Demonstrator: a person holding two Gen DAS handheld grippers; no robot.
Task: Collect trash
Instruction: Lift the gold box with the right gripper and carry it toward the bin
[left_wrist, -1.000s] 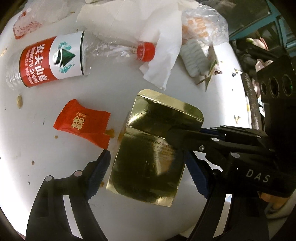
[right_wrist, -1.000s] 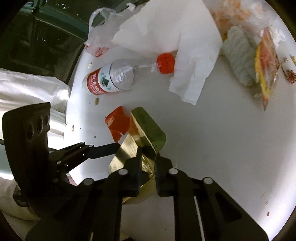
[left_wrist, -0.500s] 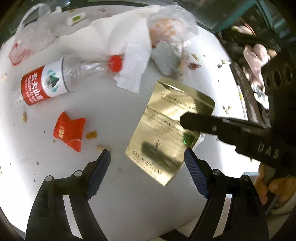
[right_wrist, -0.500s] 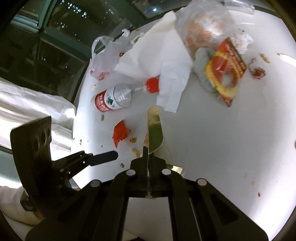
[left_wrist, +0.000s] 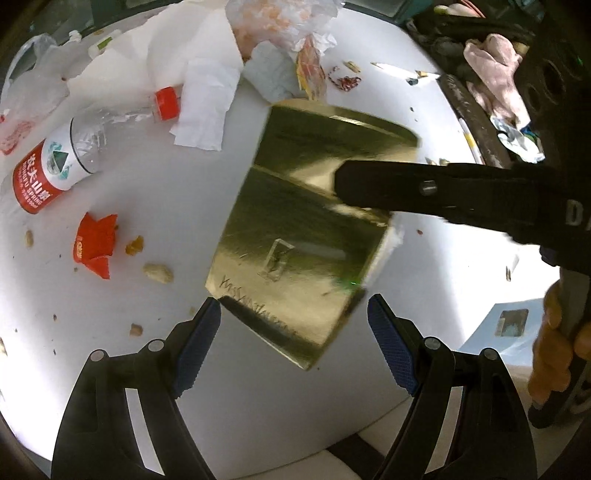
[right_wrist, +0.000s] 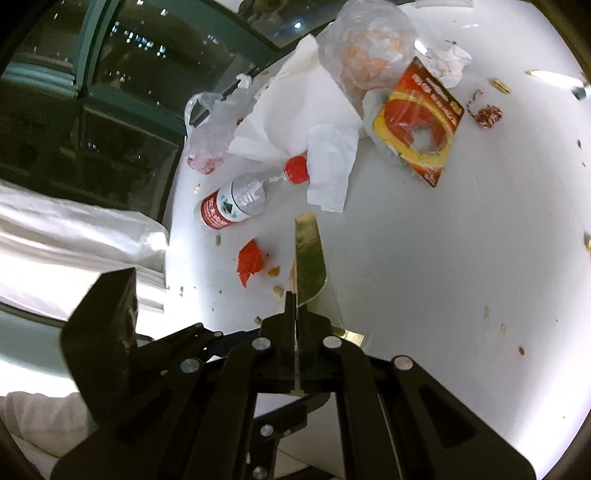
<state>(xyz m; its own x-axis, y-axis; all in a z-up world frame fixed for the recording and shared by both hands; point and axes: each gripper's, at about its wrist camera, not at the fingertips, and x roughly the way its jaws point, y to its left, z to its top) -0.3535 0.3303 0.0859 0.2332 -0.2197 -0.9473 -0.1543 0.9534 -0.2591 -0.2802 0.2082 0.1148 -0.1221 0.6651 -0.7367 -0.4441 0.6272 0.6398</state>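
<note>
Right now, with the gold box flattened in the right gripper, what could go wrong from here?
1. The right gripper pinches the gold box only near one edge, so the shiny card might slip or swing.
2. The left gripper is open just below the box; its corner could snag a finger.
3. The water bottle and red wrapper lie close by and could get knocked.

Carton (left_wrist: 306, 236) above table (left_wrist: 184, 387); wrapper (left_wrist: 94, 245) left of it; bottle (left_wrist: 62, 155) beyond wrapper.
</note>
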